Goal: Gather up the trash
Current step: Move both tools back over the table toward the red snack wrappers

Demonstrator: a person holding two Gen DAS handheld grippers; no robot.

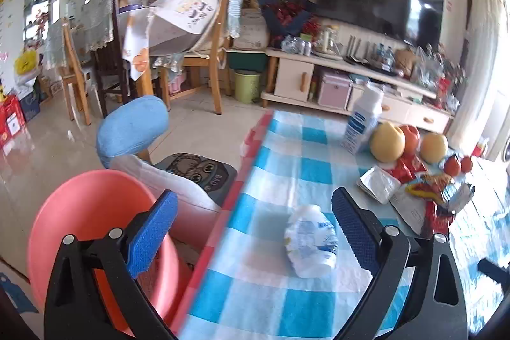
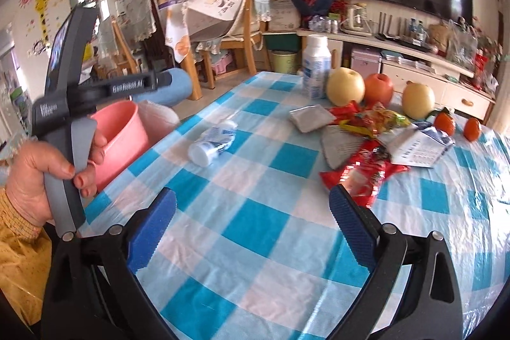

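Note:
A crushed white and blue plastic bottle [image 1: 310, 241] lies on its side on the blue checked tablecloth [image 1: 287, 155], near the table's left edge. My left gripper [image 1: 255, 231] is open above it, the bottle just inside its right finger. The bottle also shows in the right wrist view [image 2: 213, 140]. A pink bin [image 1: 92, 231] stands beside the table, below its left edge, also in the right wrist view [image 2: 119, 136]. My right gripper [image 2: 251, 231] is open and empty over the cloth. A pile of red and foil wrappers [image 2: 366, 148] lies ahead of it.
An upright white bottle [image 2: 315, 66], two yellow pears [image 2: 346, 86], an apple [image 2: 379, 90] and two small oranges [image 2: 446, 122] stand at the table's far side. A blue-backed chair [image 1: 134, 126] stands by the bin. A TV cabinet [image 1: 350, 75] and dining chairs lie beyond.

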